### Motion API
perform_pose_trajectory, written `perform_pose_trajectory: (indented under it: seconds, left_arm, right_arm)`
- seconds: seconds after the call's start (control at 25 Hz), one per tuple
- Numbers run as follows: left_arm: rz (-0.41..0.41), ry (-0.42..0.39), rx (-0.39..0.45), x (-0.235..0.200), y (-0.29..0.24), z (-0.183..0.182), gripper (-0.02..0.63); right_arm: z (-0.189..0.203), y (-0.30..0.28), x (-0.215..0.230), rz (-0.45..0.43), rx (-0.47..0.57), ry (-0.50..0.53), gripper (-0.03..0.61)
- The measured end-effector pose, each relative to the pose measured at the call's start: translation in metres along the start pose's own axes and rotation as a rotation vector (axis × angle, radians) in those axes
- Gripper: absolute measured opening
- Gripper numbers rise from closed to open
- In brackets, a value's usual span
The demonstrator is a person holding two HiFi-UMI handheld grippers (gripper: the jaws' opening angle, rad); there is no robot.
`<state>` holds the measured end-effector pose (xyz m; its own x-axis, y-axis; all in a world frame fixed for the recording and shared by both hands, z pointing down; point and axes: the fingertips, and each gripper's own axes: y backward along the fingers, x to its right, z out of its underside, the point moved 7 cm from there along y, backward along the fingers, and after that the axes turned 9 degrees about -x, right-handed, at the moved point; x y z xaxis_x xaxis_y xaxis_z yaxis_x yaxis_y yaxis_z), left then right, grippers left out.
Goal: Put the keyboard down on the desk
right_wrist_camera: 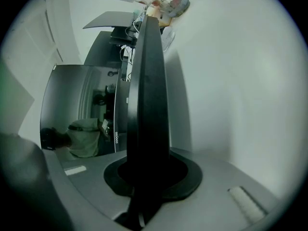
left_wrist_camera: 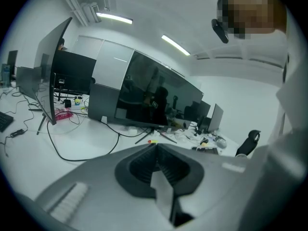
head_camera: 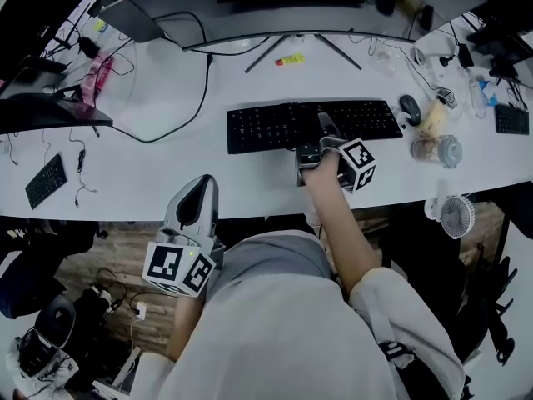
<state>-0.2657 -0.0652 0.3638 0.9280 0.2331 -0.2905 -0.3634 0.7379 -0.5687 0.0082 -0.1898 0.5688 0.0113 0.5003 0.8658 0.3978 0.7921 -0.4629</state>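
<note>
Left hand-held gripper (head_camera: pixel 202 187) nearest, jaws together, empty, well short of keyboard (head_camera: pixel 266 126). Right hand-held gripper (head_camera: pixel 324 127) clamped on keyboard's near edge. Keyboard looks flat on table (head_camera: pixel 166 173); placing seems almost done. Next: part jaws, draw straight back.

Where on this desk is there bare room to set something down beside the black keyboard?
The widest bare patch lies left of the keyboard, between the looping black cable and the near edge of the desk. A narrower strip runs between the keyboard and the monitor stand. The right end, around the mouse and jar, is crowded.
</note>
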Motion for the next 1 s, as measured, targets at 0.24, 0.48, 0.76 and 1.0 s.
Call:
perform_pose_trajectory:
  seconds: [0.24,0.48,0.76,1.0]
  left_arm:
    - [0.005,0.008,-0.014,-0.005,-0.002,0.001,0.000]
    - [0.020,0.020,-0.030,-0.008,-0.005,0.004,0.000]
    - [0.029,0.022,-0.046,-0.012,-0.007,0.008,0.000]
    - [0.037,0.028,-0.059,-0.014,-0.010,0.009,0.000]
  right_arm:
    - [0.003,-0.010,0.001,0.004,0.013,-0.021,0.064]
    - [0.004,-0.021,0.001,0.010,0.024,-0.022,0.064]
    - [0.004,-0.029,0.002,0.017,0.041,-0.013,0.064]
    - [0.003,-0.037,0.002,0.016,0.052,0.003,0.064]
